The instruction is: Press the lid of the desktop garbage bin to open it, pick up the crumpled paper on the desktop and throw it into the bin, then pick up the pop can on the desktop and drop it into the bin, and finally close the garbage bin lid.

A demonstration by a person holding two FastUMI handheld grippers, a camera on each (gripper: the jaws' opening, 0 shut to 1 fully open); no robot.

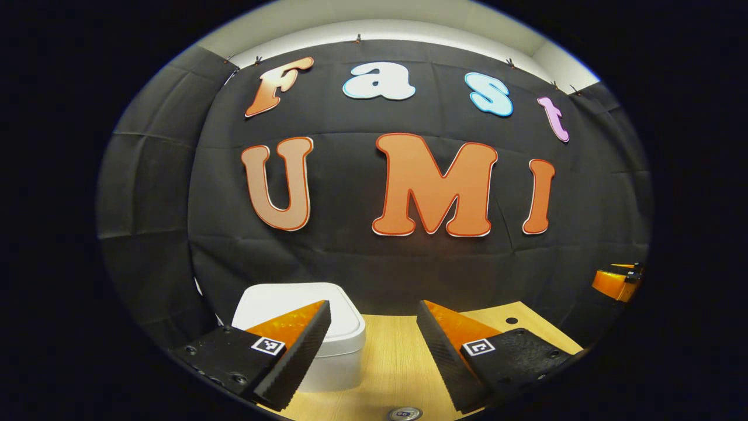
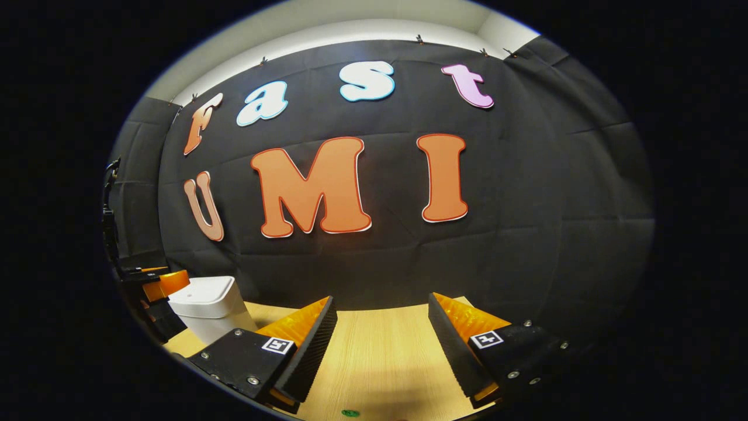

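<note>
On the wooden desk (image 2: 374, 351) the closed bin (image 1: 345, 336) stands; both tools (image 1: 374, 351) (image 2: 383, 345) gape, released.

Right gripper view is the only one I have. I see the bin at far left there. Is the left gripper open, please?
Observer: Yes. In the left gripper view the left gripper is open, with nothing between its fingers.
Operator: Where is the pop can?
Observer: The top of the pop can shows at the bottom edge of that view, below the gap between the fingers.
Operator: How does the bin look from there?
Observer: The bin stands close ahead, partly behind one finger, with its lid down.
</note>
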